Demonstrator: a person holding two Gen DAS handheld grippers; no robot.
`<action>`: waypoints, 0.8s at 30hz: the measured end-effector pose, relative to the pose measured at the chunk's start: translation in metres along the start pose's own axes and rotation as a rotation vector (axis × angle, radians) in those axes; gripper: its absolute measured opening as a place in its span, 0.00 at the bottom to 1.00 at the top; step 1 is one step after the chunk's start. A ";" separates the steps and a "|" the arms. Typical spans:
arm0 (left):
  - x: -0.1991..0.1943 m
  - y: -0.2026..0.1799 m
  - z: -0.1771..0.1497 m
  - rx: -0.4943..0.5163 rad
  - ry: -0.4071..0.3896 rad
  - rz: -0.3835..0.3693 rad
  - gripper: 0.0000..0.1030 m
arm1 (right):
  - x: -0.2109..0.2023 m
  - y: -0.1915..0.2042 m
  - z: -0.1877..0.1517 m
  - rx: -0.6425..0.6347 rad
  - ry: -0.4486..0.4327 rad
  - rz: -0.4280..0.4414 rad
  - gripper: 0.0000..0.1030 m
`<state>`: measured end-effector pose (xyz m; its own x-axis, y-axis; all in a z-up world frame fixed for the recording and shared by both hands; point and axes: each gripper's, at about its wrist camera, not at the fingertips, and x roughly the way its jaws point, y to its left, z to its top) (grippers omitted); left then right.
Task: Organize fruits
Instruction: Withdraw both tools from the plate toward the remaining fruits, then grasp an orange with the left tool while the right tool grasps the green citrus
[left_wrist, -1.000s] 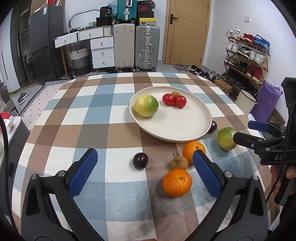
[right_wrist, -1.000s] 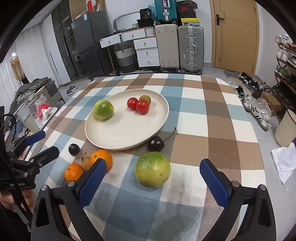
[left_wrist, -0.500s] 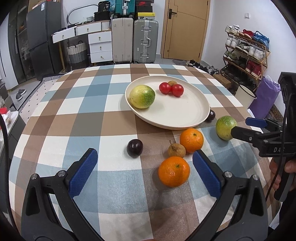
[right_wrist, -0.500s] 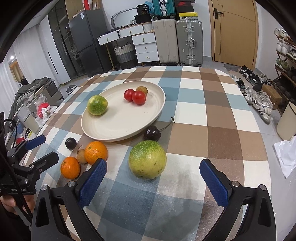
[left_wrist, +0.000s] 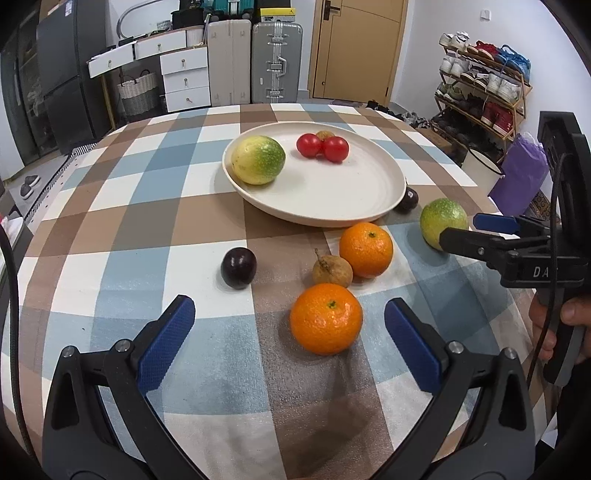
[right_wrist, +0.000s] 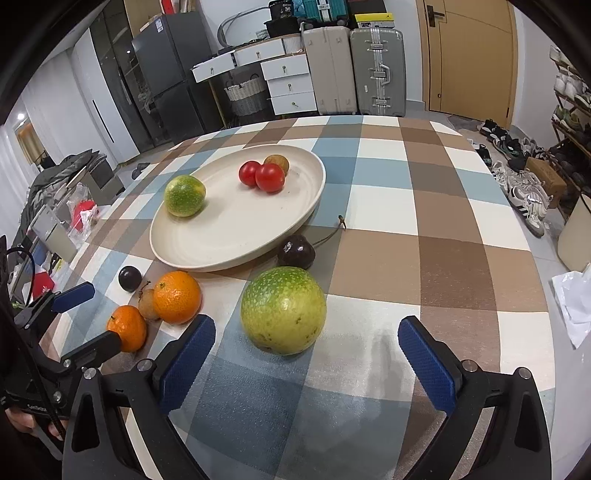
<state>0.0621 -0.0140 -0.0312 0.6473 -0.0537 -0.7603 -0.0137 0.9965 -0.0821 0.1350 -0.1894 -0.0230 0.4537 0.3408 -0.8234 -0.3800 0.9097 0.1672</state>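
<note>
My left gripper gapes wide and empty around an orange; my right gripper, equally wide and empty, faces a green fruit.

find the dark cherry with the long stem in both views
Left wrist: the cherry peeks out at the plate's right rim, right of centre, stem barely visible.
Right wrist: cherry just below centre, against the plate's near rim, stem curling right.
Shared landmark: the cream plate.

Ahead of my tongs I see two suitcases against the white wall, a wooden door beside them, white drawers, and a shoe rack off right.
</note>
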 end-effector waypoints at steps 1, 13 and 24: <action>0.002 0.000 -0.001 0.000 0.005 -0.005 0.99 | 0.001 0.001 0.000 -0.002 0.001 0.001 0.99; 0.017 -0.005 -0.005 0.014 0.062 -0.070 0.60 | 0.009 0.005 0.004 -0.013 0.007 0.015 0.90; 0.011 -0.005 -0.006 0.017 0.045 -0.104 0.38 | 0.009 0.007 0.004 -0.018 0.008 0.024 0.83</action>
<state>0.0644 -0.0200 -0.0430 0.6093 -0.1593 -0.7768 0.0651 0.9863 -0.1512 0.1395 -0.1792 -0.0270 0.4375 0.3610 -0.8236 -0.4056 0.8966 0.1775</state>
